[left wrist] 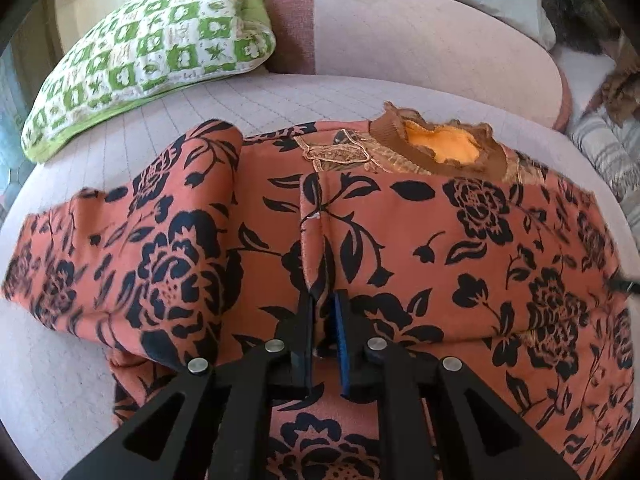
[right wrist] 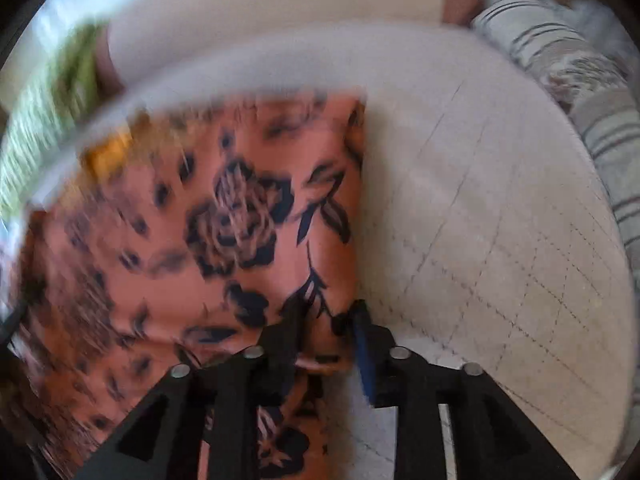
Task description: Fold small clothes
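Observation:
An orange top with a black flower print (left wrist: 400,220) lies spread on a pale quilted sofa seat (left wrist: 280,96), its brown collar (left wrist: 440,144) at the far side. One sleeve (left wrist: 140,240) is folded in on the left. My left gripper (left wrist: 324,300) is shut on a raised pleat of the top near its middle. In the blurred right wrist view, my right gripper (right wrist: 326,316) is shut on the right edge of the same top (right wrist: 240,220), beside bare seat.
A green and white checked cushion (left wrist: 152,52) leans at the back left. The sofa back (left wrist: 420,32) runs behind the top. Striped fabric (right wrist: 580,92) lies at the right. Bare quilted seat (right wrist: 500,220) lies right of the top.

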Demonstrator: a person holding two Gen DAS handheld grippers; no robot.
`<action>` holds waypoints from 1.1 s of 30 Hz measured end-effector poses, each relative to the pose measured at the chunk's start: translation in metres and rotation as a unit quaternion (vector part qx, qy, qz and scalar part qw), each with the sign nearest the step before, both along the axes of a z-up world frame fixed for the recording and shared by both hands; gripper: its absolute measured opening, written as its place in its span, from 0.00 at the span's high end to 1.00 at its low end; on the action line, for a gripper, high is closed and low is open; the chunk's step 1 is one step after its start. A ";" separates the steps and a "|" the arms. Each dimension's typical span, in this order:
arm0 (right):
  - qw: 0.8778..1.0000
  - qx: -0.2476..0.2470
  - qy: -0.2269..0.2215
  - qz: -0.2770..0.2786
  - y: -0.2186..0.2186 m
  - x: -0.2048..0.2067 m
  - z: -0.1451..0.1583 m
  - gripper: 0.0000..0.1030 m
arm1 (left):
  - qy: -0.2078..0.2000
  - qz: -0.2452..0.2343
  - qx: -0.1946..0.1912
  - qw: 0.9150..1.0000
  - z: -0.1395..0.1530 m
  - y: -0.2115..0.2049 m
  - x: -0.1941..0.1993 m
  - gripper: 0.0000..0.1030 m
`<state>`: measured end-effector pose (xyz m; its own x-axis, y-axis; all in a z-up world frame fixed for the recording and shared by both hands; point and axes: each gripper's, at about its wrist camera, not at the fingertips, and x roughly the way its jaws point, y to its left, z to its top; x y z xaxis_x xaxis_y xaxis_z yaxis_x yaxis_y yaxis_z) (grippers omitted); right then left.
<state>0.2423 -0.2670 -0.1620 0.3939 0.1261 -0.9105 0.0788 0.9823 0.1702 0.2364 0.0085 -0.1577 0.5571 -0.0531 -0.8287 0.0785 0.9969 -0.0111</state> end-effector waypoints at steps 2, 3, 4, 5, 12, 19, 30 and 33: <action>0.999 0.015 -0.037 -0.029 -0.012 -0.009 0.021 0.36 | 0.000 -0.008 0.001 1.000 0.002 0.001 -0.001 0.87; 0.997 0.010 -0.066 -0.045 -0.016 -0.014 0.036 0.36 | 0.001 -0.008 -0.004 1.000 0.003 0.003 -0.001 0.86; 0.995 0.015 -0.084 -0.050 -0.016 -0.016 0.048 0.36 | 0.001 -0.006 -0.011 1.000 0.004 0.006 -0.002 0.86; 0.994 0.033 -0.096 -0.049 -0.017 -0.016 0.056 0.36 | 0.002 -0.005 -0.015 1.000 0.004 0.007 -0.002 0.86; 0.981 0.174 0.033 -0.082 -0.039 0.006 -0.027 0.35 | 0.003 -0.005 -0.033 0.999 0.014 0.014 -0.009 0.87; 0.957 0.277 -0.075 -0.046 -0.040 -0.020 0.014 0.24 | -0.059 0.047 -0.095 0.993 0.059 0.078 -0.048 0.54; 0.980 0.164 -0.113 0.003 0.005 -0.054 0.051 0.28 | -0.046 0.288 -0.215 0.932 0.031 0.285 -0.066 0.50; 0.985 0.143 -0.095 0.032 0.032 -0.068 0.046 0.28 | -0.036 0.333 -0.265 0.904 0.014 0.325 -0.053 0.50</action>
